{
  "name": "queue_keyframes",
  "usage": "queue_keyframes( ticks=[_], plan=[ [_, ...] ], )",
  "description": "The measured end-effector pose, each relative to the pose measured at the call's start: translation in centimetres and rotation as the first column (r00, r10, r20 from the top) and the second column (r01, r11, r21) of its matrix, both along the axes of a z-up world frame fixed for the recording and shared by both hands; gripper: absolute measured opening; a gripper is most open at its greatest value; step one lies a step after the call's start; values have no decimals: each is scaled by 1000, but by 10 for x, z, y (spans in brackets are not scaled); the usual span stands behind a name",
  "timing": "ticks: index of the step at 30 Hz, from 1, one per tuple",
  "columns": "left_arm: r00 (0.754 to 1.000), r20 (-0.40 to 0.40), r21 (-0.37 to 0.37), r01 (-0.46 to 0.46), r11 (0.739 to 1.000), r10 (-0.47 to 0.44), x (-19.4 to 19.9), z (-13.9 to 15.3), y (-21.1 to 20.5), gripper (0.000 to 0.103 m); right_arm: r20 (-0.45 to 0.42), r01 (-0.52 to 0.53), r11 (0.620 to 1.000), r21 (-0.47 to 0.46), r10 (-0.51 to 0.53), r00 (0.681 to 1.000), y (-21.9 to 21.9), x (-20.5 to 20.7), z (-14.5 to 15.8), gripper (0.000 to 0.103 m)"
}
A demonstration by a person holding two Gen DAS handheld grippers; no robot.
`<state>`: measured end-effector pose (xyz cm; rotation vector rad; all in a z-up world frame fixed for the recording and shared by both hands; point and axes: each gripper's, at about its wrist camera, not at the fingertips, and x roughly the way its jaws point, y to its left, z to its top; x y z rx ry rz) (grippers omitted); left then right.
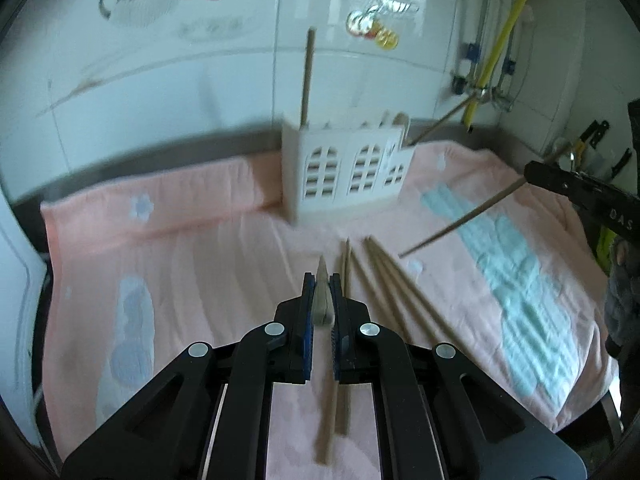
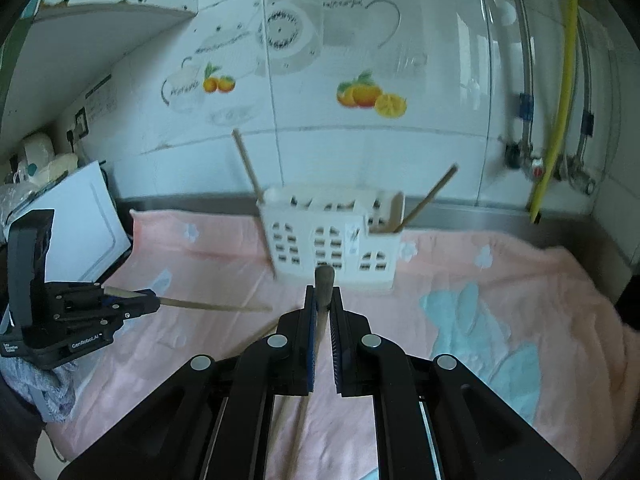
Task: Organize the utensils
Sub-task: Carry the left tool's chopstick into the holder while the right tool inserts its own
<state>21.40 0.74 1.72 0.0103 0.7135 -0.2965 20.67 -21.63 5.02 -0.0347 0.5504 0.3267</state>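
A white house-shaped utensil holder (image 1: 344, 176) (image 2: 332, 248) stands on the pink towel (image 1: 200, 264) near the wall. One chopstick (image 1: 307, 76) sticks up from its left end and another (image 1: 440, 124) leans out to the right. My left gripper (image 1: 322, 286) (image 2: 154, 300) is shut on a wooden chopstick (image 1: 326, 400) (image 2: 216, 306), held above the towel. My right gripper (image 2: 323, 296) (image 1: 528, 172) is shut on another chopstick (image 2: 324, 280) (image 1: 460, 220), in front of the holder. Three loose chopsticks (image 1: 384, 284) lie on the towel in front of the holder.
A white cutting board (image 2: 88, 216) leans at the left end of the steel counter. A yellow hose (image 2: 560, 100) and pipes with valves (image 2: 524, 160) run down the tiled wall at the right. A person's sleeve (image 2: 44, 384) shows under the left gripper.
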Motion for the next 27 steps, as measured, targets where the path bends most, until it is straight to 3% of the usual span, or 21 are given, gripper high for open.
queue_keyframes(
  ticks=[8,16,24,27],
  plan=[
    [997,58,14,43,999,-43,23,44,-24,6,20,-8,1000,-22,8,1000,-15,35,53,6],
    [982,172,21,77,997,-80,37,104,-49,6,64,-2,999,-42,5,998,-22,61,104,6],
    [949,312,26,35,999,-41,60,171,-60,6,67,13,999,-44,-10,998,-25,87,119,6],
    [941,339,24,2,1000,-10,73,181,-59,6,55,16,999,-49,-14,998,-25,98,117,6]
  ],
)
